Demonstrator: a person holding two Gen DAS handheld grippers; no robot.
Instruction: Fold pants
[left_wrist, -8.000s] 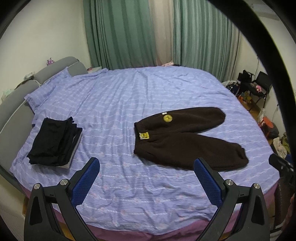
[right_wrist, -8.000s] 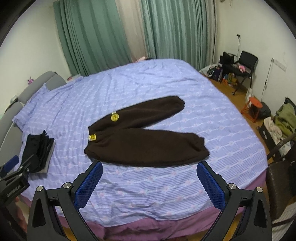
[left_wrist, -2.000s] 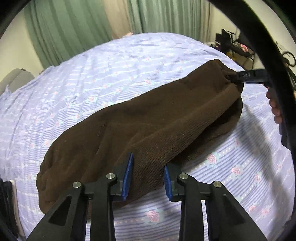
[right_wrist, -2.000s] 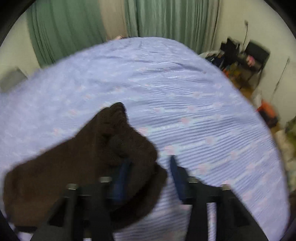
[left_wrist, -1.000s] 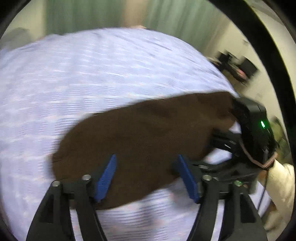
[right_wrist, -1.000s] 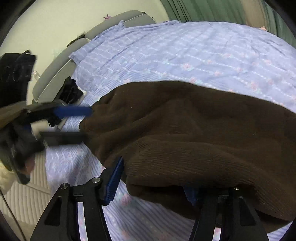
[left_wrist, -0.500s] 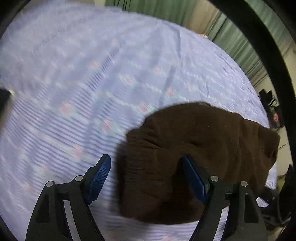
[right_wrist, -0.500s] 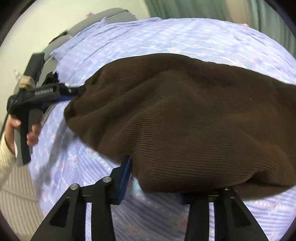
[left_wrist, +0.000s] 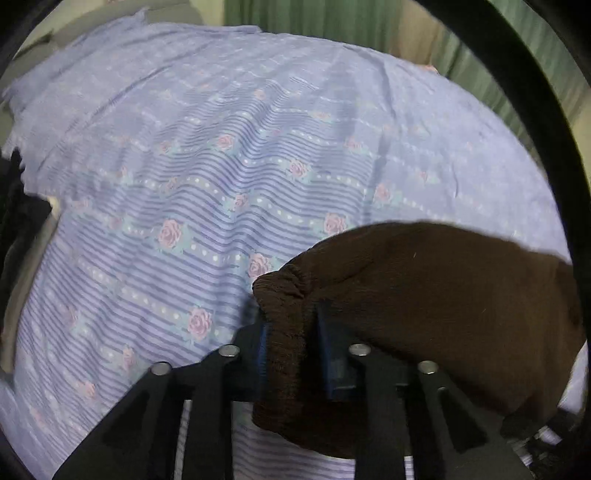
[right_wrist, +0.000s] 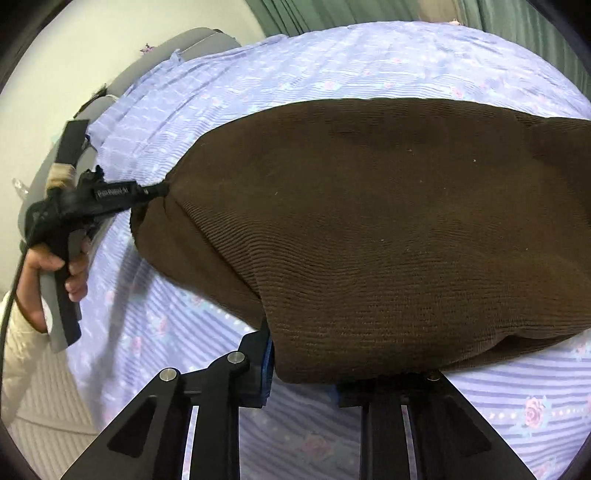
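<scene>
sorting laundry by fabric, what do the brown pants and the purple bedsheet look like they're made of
Brown pants: soft, thick knit, probably fleece or fine-ribbed cotton blend; matte, with fine ribs and a gathered elastic edge.
Bedsheet: thin woven cloth, likely cotton or polyester; matte, printed stripes and roses, fine wrinkles.

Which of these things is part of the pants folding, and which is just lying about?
Part of the job:
- dark brown ribbed fleece pants
- left claw, closing on the gathered pants edge
- right claw, closing on the near pants edge

Just lying about:
- lilac striped rose-print bedsheet, under the pants
- green pleated curtains
- grey padded headboard
</scene>
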